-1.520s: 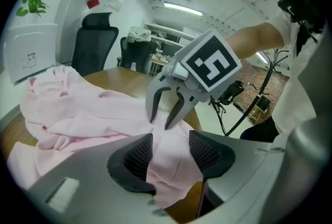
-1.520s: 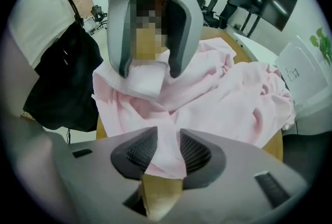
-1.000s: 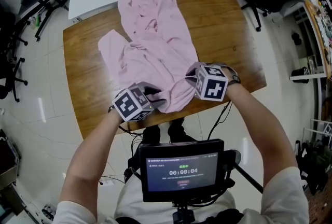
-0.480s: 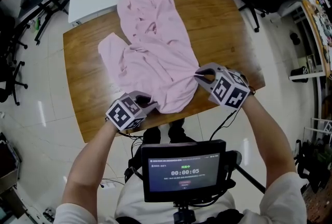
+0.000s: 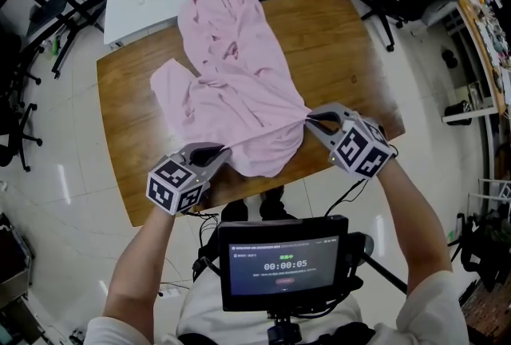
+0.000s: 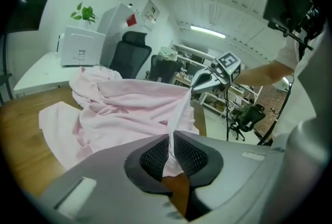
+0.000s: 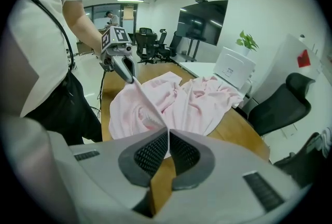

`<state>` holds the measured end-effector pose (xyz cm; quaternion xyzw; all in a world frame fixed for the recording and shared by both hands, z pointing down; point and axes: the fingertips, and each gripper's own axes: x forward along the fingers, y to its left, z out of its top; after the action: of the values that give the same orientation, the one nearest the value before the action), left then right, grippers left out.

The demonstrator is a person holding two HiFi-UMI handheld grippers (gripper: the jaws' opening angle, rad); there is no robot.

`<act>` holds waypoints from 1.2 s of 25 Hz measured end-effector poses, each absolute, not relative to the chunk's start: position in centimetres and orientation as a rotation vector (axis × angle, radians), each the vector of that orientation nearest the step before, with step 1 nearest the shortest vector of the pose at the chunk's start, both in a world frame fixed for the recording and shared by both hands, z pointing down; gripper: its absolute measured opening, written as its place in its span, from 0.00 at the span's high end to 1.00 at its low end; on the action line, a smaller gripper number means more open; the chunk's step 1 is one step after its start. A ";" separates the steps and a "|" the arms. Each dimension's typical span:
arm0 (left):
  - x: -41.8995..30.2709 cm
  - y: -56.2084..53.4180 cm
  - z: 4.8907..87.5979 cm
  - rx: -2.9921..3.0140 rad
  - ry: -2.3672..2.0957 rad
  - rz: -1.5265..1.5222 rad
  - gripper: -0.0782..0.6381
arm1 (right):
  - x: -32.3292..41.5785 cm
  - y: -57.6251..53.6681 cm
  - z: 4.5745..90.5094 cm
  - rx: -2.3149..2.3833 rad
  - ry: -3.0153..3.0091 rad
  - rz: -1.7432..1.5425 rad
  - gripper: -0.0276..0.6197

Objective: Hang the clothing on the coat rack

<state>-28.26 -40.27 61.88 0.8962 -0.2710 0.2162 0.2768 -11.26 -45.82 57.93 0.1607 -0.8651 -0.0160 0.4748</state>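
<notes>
Pinching pink garment (image 5: 231, 88): left gripper (image 5: 224, 149) (jaws just closing); right gripper (image 5: 310, 121) clamped too

Soft pink cloth garment (image 5: 231, 88) (matt, creased) on glossy wooden table (image 5: 343, 48).

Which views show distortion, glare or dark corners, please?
Head view: strong fisheye, the table looks bowed, and glare streaks lie on the floor. Left gripper view: black corners, a bright ceiling lamp. Right gripper view: black corners too; the pink garment looks sharp.
</notes>
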 end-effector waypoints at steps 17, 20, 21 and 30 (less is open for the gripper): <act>-31.2 -44.2 53.7 2.543 -1.072 0.343 0.86 | -12.6 -47.0 53.0 0.672 -2.205 -0.151 0.95; -31.6 -44.9 52.0 2.569 -1.127 0.304 0.86 | -13.0 -47.7 50.5 0.760 -2.235 -0.188 0.95; -31.7 -45.1 51.4 2.577 -1.145 0.288 0.86 | -13.1 -47.9 49.6 0.791 -2.245 -0.199 0.95; -32.3 -47.3 45.2 2.651 -1.280 0.103 0.86 | -13.7 -49.0 42.1 1.091 -2.329 -0.271 0.95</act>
<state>-32.32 -47.29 45.25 0.8956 -0.4325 0.0349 0.0981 -13.75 -48.99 42.09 0.4058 -0.8660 -0.1007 0.2741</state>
